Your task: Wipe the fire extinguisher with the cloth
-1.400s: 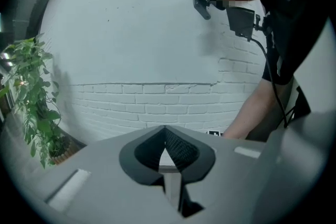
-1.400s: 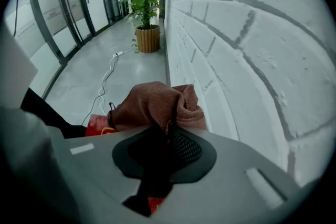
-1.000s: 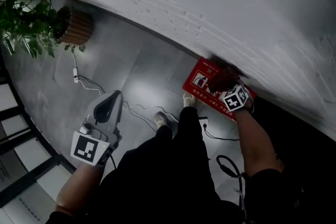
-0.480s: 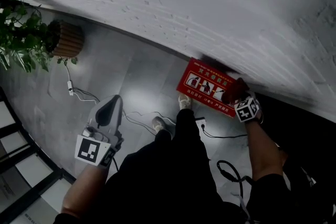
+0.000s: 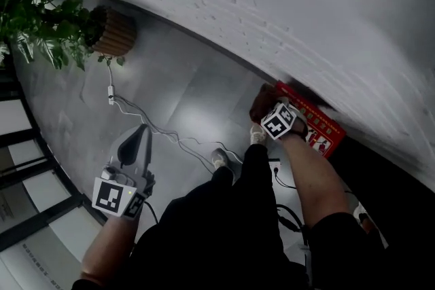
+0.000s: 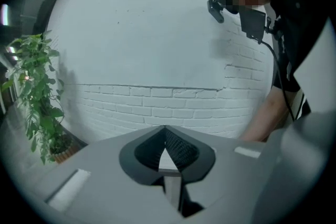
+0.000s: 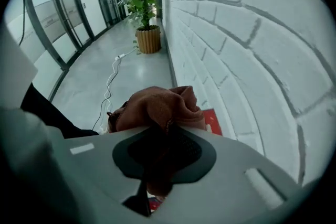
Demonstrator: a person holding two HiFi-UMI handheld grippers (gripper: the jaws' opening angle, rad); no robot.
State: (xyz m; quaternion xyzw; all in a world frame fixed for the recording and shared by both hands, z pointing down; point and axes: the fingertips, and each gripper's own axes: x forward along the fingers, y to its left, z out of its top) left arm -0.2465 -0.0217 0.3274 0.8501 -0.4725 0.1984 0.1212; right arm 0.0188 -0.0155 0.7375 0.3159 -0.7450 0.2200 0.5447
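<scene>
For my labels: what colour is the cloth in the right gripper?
Reddish brown. The cloth shows best in the right gripper view.

Two grippers, left gripper (image 6: 165, 136) and right gripper (image 7: 168, 139), one cloth (image 7: 157, 107), one potted plant (image 5: 47, 17), one red sign (image 5: 319, 129), one white cable (image 5: 156, 125)

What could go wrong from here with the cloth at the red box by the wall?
1. The cloth is a loose wad in the right hand-held gripper, and only part of it is pinched. Dragging it over the edge of the red box might pull it free.
2. The white cable trails across the floor near the person's shoe. A step could snag it.
</scene>
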